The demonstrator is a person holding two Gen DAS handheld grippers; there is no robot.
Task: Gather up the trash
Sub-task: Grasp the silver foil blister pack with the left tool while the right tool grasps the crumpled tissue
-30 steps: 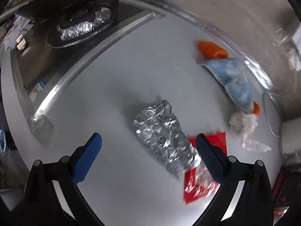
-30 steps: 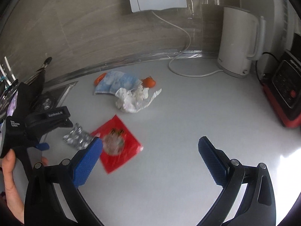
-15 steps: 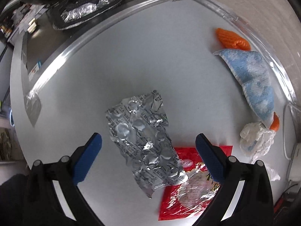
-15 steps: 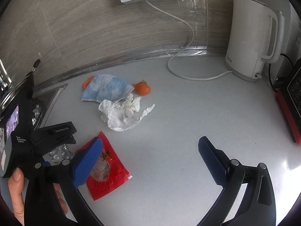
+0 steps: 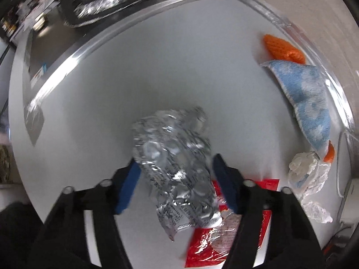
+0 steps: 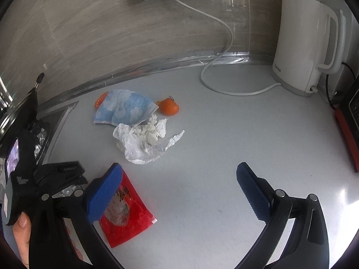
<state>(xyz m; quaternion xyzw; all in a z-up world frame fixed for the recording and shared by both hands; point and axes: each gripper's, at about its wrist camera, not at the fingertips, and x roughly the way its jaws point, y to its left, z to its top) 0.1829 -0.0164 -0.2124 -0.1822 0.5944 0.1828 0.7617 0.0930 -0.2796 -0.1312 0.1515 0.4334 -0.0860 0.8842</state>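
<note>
- Pinching the foil blister pack [image 5: 177,165] between my left gripper's [image 5: 176,179] blue pads, on the white counter [image 5: 125,85] partly over the red wrapper [image 5: 224,242].
- My right gripper [image 6: 179,192] hangs spread wide beside that red wrapper [image 6: 128,217]; crumpled tissue [image 6: 143,141] lies beyond it.

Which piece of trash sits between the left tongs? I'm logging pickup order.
The crumpled silver foil pack, between the left tongs. The red wrapper lies partly under it; the white tissue is off to the side.
</note>
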